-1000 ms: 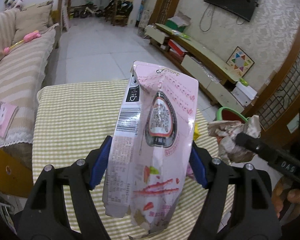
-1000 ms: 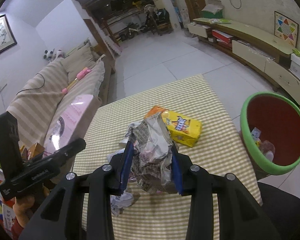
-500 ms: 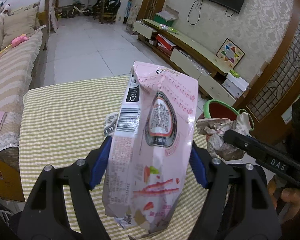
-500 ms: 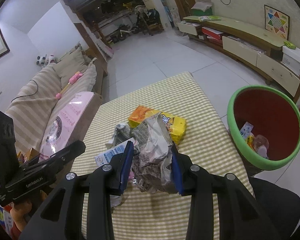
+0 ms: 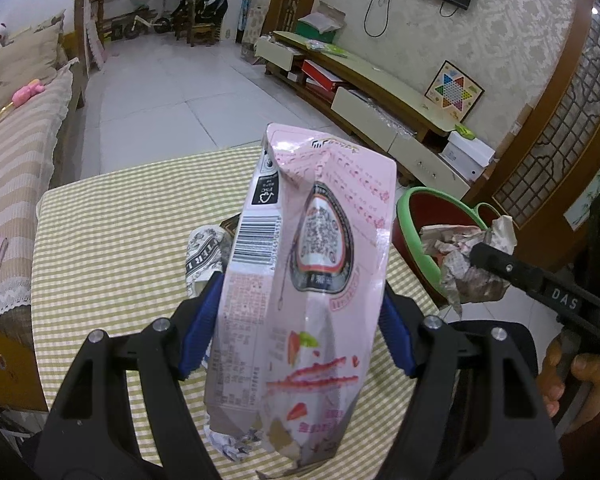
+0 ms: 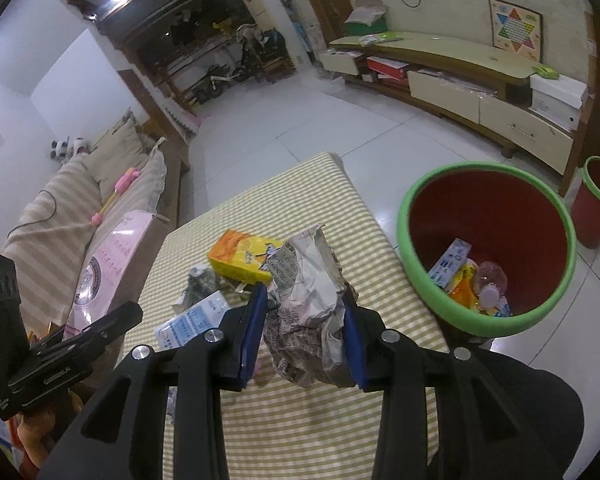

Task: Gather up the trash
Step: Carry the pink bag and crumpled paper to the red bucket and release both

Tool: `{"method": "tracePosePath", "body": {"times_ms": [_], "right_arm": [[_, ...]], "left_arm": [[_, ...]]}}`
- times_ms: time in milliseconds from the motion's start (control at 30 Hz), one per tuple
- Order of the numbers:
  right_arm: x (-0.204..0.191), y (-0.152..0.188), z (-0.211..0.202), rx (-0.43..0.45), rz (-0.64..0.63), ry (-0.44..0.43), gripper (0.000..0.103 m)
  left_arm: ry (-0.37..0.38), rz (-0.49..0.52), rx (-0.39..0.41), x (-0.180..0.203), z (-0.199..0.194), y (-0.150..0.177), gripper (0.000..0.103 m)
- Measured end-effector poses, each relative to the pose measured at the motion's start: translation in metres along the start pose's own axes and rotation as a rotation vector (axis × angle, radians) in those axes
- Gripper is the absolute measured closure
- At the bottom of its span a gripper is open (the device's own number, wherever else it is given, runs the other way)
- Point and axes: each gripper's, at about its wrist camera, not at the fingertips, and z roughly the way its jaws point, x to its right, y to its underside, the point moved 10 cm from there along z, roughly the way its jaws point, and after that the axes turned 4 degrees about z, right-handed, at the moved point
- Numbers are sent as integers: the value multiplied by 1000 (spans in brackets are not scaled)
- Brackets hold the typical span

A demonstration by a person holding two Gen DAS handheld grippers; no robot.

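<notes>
My left gripper point(image 5: 300, 320) is shut on a tall pink snack bag point(image 5: 312, 264), held upright above the checked table point(image 5: 112, 248). In the right wrist view the same pink bag point(image 6: 104, 264) shows at the far left. My right gripper point(image 6: 306, 332) is shut on a wad of crumpled newspaper point(image 6: 312, 300), held over the table's right side. That wad point(image 5: 460, 256) also appears at the right of the left wrist view, close to the bin. The red bin with a green rim point(image 6: 488, 248) stands on the floor just right of the table, with several pieces of trash inside.
A yellow-orange carton point(image 6: 240, 256), a grey crumpled scrap point(image 6: 198, 284) and a blue-white wrapper point(image 6: 192, 320) lie on the checked table point(image 6: 300, 420). A second red bin point(image 6: 598, 200) stands further right. A striped sofa point(image 6: 60, 216) runs along the table's left side.
Both grippers have shifted right with their loads, toward the bin. The bin now sits larger and nearer in both views, and more trash on the table has come into sight.
</notes>
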Motion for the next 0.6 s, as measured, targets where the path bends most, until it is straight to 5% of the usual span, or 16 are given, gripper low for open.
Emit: {"method": "tracePosePath", "body": {"times_ms": [600], "right_arm": [[89,-40,-32,92,82,97,66]], "left_arm": [[85,93,-26,79,37,-24,34]]}}
